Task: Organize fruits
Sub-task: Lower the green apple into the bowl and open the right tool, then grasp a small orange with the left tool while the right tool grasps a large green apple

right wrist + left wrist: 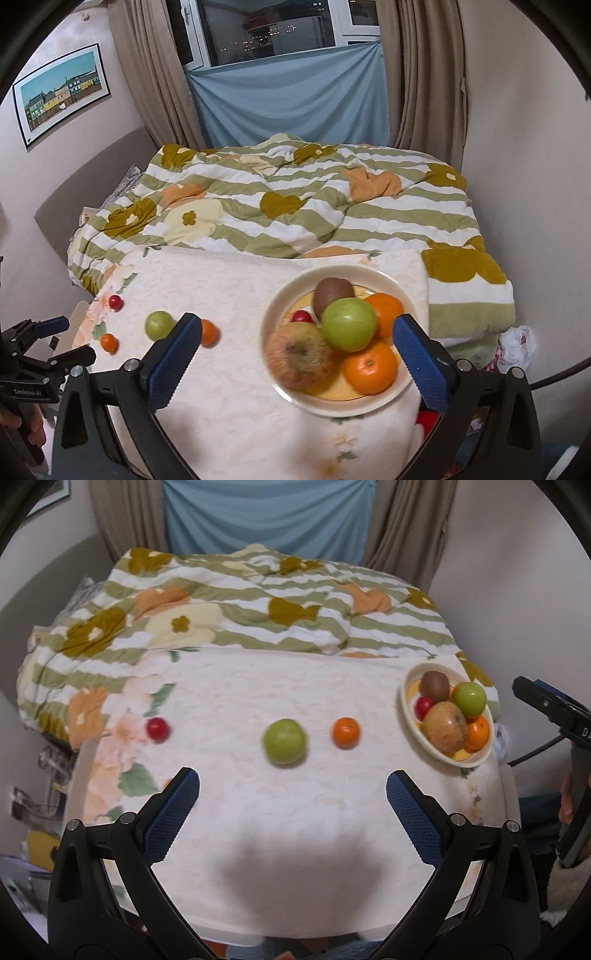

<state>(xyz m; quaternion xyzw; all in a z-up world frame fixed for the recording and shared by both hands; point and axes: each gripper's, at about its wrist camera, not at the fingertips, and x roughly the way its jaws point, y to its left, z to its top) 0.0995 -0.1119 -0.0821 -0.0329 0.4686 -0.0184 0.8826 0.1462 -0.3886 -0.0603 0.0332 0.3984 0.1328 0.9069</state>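
- Both tools are released: the left tool (291,786) hangs above the near part of the surface (295,842) with nothing between its blue pads, and the right tool (295,332) stands spread wide over the plate (273,332), pads clear of the fruit.
- Loose fruit lies in a row on the surface: a small red fruit (158,729) at the left, a green apple (284,741) in the middle, an orange (345,732) nearer the plate. The right view shows one more small orange (109,342) near the surface's left edge.
- On the plate sit a kiwi (332,295), a green apple, two oranges, a brownish apple (299,356) and a small red fruit.
- Handling, as I judge it: all are round, light and smooth, so they can roll or squirt out of a pinch. Take each across its widest middle, pads on opposite sides. The small red fruit looks the most fragile and wants a gentle squeeze; the apple is firm.
- In the way: the plate is already heaped, so a fresh piece may roll off or dislodge others; it also sits close to the surface's right edge.
- Beyond the surface lies a bed with a striped floral quilt (240,602), well clear of the work.
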